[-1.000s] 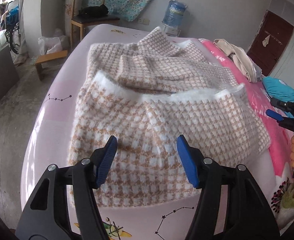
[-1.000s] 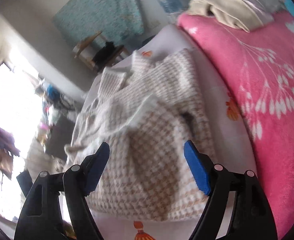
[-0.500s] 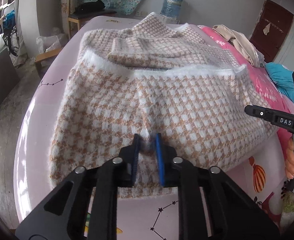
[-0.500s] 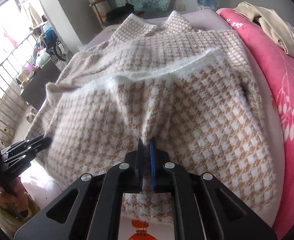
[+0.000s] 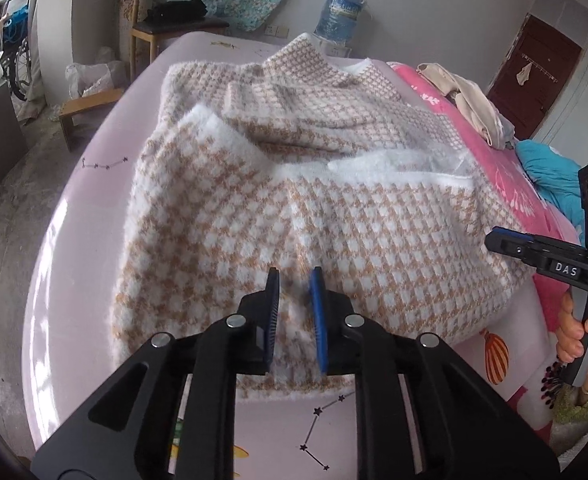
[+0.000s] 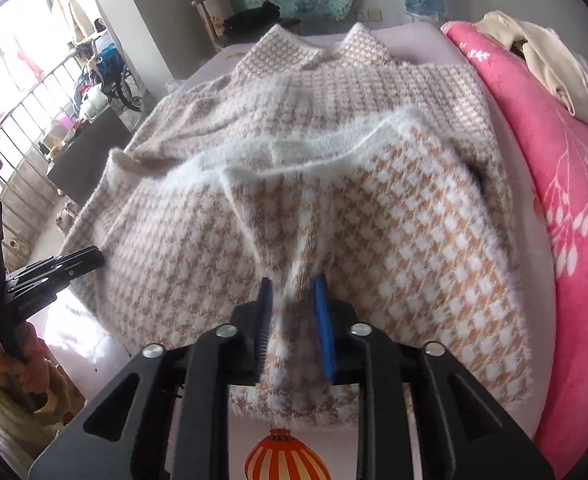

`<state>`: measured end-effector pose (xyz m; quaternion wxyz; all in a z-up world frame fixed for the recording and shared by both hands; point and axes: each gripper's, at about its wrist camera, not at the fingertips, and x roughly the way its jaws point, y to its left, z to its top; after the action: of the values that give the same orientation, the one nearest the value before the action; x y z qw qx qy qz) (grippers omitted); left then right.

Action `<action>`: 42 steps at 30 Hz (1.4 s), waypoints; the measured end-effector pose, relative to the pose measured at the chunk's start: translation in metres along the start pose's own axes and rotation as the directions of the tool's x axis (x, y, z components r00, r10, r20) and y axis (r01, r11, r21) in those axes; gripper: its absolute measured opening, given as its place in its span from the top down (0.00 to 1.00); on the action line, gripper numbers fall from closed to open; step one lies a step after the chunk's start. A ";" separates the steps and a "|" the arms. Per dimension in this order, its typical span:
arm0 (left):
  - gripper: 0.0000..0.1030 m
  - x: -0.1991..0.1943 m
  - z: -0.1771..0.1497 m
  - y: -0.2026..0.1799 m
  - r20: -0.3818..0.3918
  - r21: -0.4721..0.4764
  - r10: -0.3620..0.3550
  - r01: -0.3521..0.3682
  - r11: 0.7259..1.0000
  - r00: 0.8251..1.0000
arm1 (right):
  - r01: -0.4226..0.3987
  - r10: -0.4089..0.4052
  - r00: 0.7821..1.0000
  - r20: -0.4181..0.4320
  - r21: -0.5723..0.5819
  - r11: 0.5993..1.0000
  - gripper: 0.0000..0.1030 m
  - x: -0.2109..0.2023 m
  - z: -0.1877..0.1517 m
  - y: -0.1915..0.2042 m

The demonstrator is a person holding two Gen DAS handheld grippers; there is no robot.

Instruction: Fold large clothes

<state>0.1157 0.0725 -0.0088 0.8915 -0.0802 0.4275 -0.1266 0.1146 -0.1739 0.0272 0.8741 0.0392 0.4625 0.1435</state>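
A large fluffy beige-and-white houndstooth sweater lies on the bed, its lower part folded up over the body, white inner edge showing. It also shows in the right wrist view. My left gripper has its blue pads a small gap apart with a fold of the sweater's near edge between them. My right gripper stands the same way on a raised ridge of the sweater. The right gripper shows at the right edge of the left wrist view; the left gripper shows at the left of the right wrist view.
The bed has a pale lilac sheet with printed figures and a pink blanket on the right. A beige garment lies on the blanket. A wooden chair and a water jug stand beyond the bed.
Both grippers went from wide open to nearly closed on the sweater's near edge, then their pads parted slightly. The fabric ridge between them has risen a little.
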 end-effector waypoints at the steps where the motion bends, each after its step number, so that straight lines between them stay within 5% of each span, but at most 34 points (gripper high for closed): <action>1: 0.81 -0.002 0.005 0.002 0.022 0.004 0.025 -0.025 1.000 0.999 | 0.019 -0.019 0.999 0.030 -0.001 1.000 0.54 -0.005 0.005 -0.003; 5: 0.58 -0.002 0.028 0.019 0.091 -0.020 0.133 -0.132 0.991 0.987 | 0.137 -0.142 0.985 0.102 0.054 0.989 0.51 -0.010 0.032 -0.039; 9: 0.56 0.024 0.047 0.038 0.076 -0.011 0.278 -0.278 0.961 0.958 | 0.230 -0.234 0.972 0.026 0.104 0.968 0.51 0.020 0.041 -0.080; 10: 0.56 0.030 0.049 0.043 0.064 -0.013 0.285 -0.285 0.958 0.956 | 0.219 -0.221 0.975 0.003 0.108 0.970 0.58 0.026 0.039 -0.086; 11: 0.57 0.035 0.050 0.048 0.048 -0.023 0.289 -0.288 0.957 0.956 | 0.193 -0.193 0.981 -0.014 0.116 0.974 0.86 0.030 0.036 -0.088; 12: 0.65 0.038 0.049 0.053 0.033 -0.039 0.291 -0.290 0.956 0.956 | 0.197 -0.196 0.980 -0.016 0.129 0.972 0.90 0.030 0.034 -0.089; 15: 0.70 0.039 0.044 0.065 0.022 -0.079 0.289 -0.287 0.955 0.957 | 0.267 -0.271 0.963 0.002 0.163 0.950 0.90 0.026 0.025 -0.091; 20: 0.70 0.038 0.040 0.072 0.023 -0.116 0.291 -0.286 0.951 0.957 | 0.258 -0.258 0.966 -0.027 0.211 0.943 0.91 0.033 0.019 -0.102; 27: 0.90 0.026 0.036 0.071 0.046 -0.130 0.287 -0.279 0.951 0.957 | 0.268 -0.276 0.961 0.004 0.234 0.935 0.91 0.004 0.008 -0.099; 34: 0.92 -0.022 0.040 0.059 0.176 -0.132 0.228 -0.207 0.969 0.957 | 0.202 -0.242 0.961 0.131 0.264 0.943 0.92 -0.067 0.003 -0.083; 38: 0.93 -0.045 0.043 0.068 0.245 -0.190 0.108 -0.062 0.980 0.964 | 0.102 -0.169 0.965 0.202 0.303 0.947 0.92 -0.088 -0.001 -0.089; 42: 0.92 -0.030 0.047 0.080 0.177 -0.209 0.115 -0.077 0.975 0.977 | 0.043 -0.109 0.981 0.160 0.369 0.929 0.91 -0.068 0.000 -0.109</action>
<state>0.1471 0.1588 0.0224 0.9203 -0.1606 0.3553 -0.0313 0.1017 -0.2977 0.0593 0.8943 0.1946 0.4026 0.0173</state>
